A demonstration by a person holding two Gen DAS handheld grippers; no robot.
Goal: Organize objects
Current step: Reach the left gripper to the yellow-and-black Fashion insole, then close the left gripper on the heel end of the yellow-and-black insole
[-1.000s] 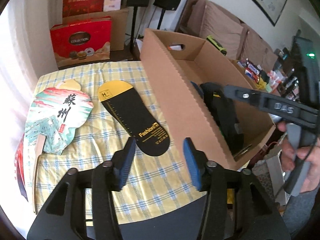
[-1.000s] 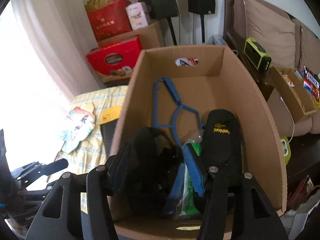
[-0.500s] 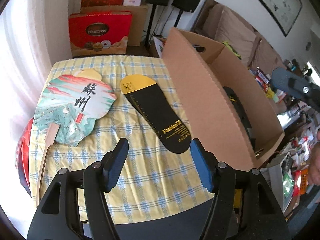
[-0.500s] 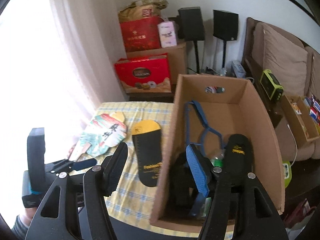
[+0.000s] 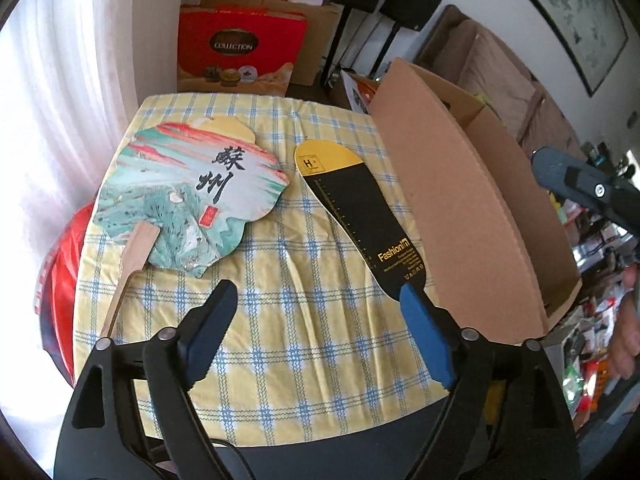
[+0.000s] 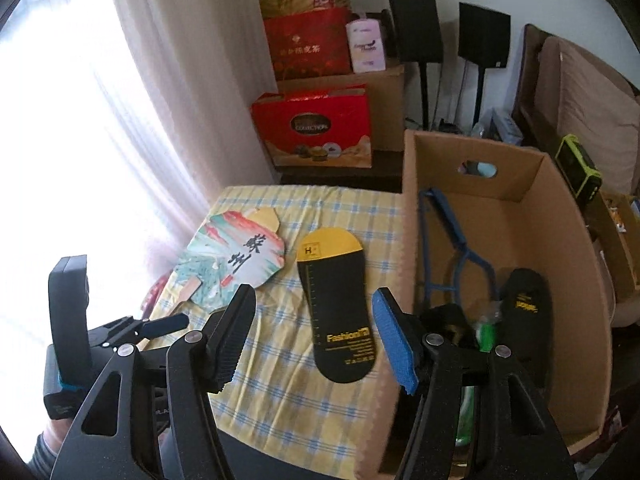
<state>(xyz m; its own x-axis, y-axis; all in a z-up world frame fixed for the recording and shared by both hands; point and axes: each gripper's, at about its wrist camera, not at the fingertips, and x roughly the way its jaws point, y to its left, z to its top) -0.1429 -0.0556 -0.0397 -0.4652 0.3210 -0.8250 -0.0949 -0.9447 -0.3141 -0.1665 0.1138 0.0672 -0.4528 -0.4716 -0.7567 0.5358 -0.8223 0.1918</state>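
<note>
A black and yellow insole [image 5: 357,216] lies on the yellow checked tablecloth [image 5: 280,320], beside the cardboard box [image 5: 468,216]. A painted paper fan [image 5: 192,196] with a wooden handle lies to its left. My left gripper [image 5: 320,304] is open and empty, above the table's near edge. My right gripper [image 6: 314,310] is open and empty, above the insole [image 6: 336,304] and left of the box [image 6: 560,280]. The box holds a second insole [image 6: 524,316], a blue frame [image 6: 452,248] and dark items. The fan [image 6: 236,264] also shows in the right wrist view.
Red gift boxes [image 6: 316,128] and a brown carton stand on the floor behind the table. Two speakers on stands [image 6: 484,40] and a sofa [image 6: 592,92] are at the back right. A red object [image 5: 60,240] shows below the table's left edge.
My right gripper has pulled up and back out of the box, leftwards over the table. My left gripper has backed away and opened wider. The insole and fan have not moved.
</note>
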